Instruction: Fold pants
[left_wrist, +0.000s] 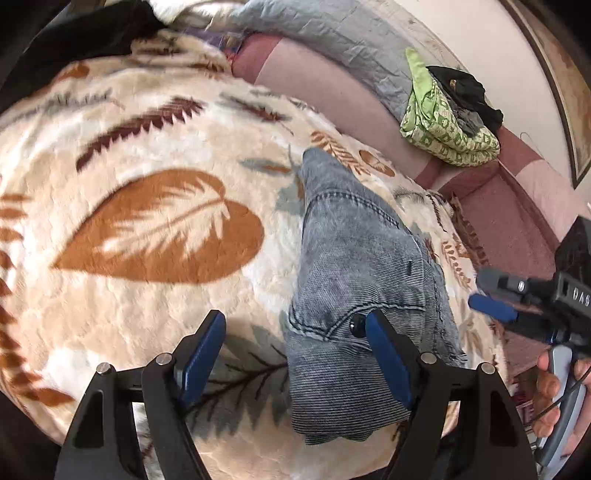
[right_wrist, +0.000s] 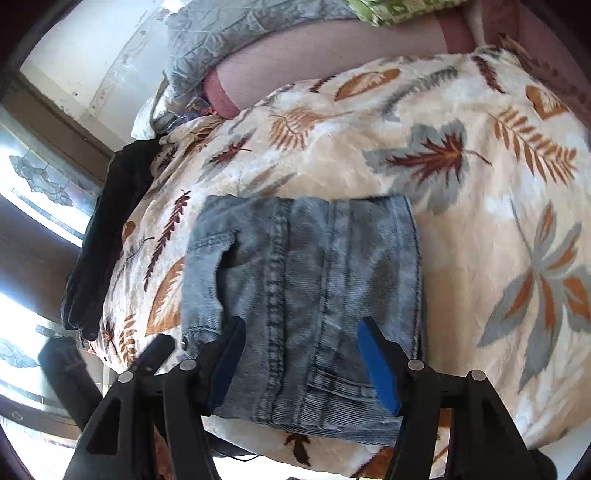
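Observation:
Light blue washed jeans (left_wrist: 354, 251) lie folded into a compact rectangle on a cream blanket with a leaf pattern (left_wrist: 155, 155). My left gripper (left_wrist: 295, 339) hovers open over the near left edge of the jeans. Its right finger overlaps the denim near a pocket seam and its left finger is over bare blanket. In the right wrist view the jeans (right_wrist: 306, 266) show a centre seam and a pocket, and my right gripper (right_wrist: 301, 354) stands open above their near edge with no cloth pinched. From the left wrist view, the right gripper (left_wrist: 487, 291) is held by a hand just beyond the jeans.
A green patterned cloth bundle (left_wrist: 443, 125) with dark clothes on it sits on the pink sheet (left_wrist: 325, 81) at the back. A black garment (right_wrist: 110, 236) lies along the blanket's edge by a window (right_wrist: 44, 177). A grey quilt (left_wrist: 332, 33) is bunched against the wall.

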